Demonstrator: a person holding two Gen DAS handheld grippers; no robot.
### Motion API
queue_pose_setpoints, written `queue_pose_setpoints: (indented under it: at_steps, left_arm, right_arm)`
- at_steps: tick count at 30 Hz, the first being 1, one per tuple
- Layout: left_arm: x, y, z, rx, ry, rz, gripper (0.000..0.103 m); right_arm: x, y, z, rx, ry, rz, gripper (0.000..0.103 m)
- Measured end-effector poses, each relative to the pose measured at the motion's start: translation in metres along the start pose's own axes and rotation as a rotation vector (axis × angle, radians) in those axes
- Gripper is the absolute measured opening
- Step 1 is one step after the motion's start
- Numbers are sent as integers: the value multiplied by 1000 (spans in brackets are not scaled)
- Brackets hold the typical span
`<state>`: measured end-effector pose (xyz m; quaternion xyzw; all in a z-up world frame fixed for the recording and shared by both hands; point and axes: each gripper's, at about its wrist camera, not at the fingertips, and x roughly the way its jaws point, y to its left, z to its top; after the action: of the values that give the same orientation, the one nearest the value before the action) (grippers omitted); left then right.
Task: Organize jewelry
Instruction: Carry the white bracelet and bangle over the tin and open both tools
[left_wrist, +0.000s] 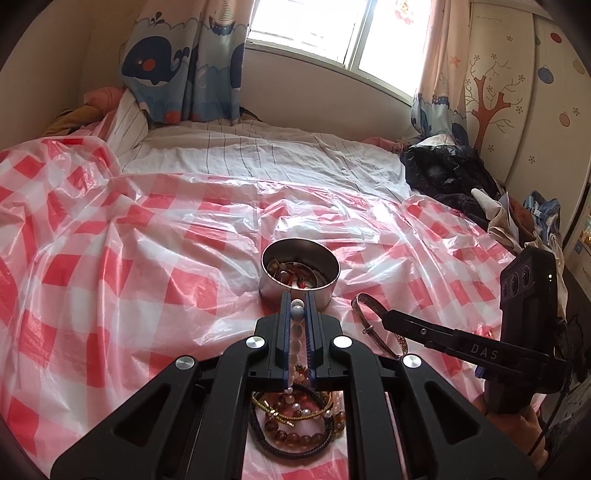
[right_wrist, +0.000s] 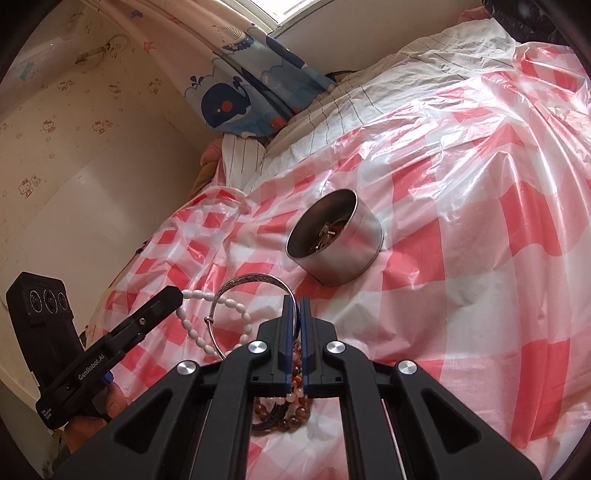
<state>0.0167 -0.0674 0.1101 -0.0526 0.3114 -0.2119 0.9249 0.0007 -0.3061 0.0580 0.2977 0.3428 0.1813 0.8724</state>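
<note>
My left gripper (left_wrist: 297, 297) is shut on a white bead bracelet (left_wrist: 297, 314), whose beads show between the blue pads. It hangs just in front of a round metal tin (left_wrist: 325, 295) that holds several pieces of jewelry. My right gripper (right_wrist: 297, 304) is shut on a silver bangle (right_wrist: 255, 279), lifted off the cloth near the tin (right_wrist: 351, 254). In the right wrist view the left gripper (right_wrist: 176, 294) comes in from the left with the white bracelet (right_wrist: 195, 336) dangling. The right gripper (left_wrist: 386, 318) and its bangle (left_wrist: 364, 295) also show in the left wrist view. A pile of bead and cord bracelets (left_wrist: 295, 417) lies under both grippers.
A red-and-white checked plastic sheet (left_wrist: 147, 258) covers the bed. Striped bedding (left_wrist: 258, 155) lies behind it below the window. Dark clothes (left_wrist: 450, 177) are heaped at the bed's right edge beside a wardrobe (left_wrist: 517, 92). A whale-print curtain (left_wrist: 177, 66) hangs at the back left.
</note>
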Motion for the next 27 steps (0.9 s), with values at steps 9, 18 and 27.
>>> queue_pose_setpoints:
  at_steps: [9, 18, 27]
  left_arm:
    - [16, -4, 22, -21, -23, -20, 6]
    - [41, -8, 53, -35, -52, -42, 6]
    - [71, -13, 65, -52, -54, -58, 6]
  right_arm:
    - [7, 4, 20, -48, -30, -101, 4]
    - [27, 8, 52, -127, -51, -190, 4]
    - [52, 21, 65, -238, -74, -304, 4]
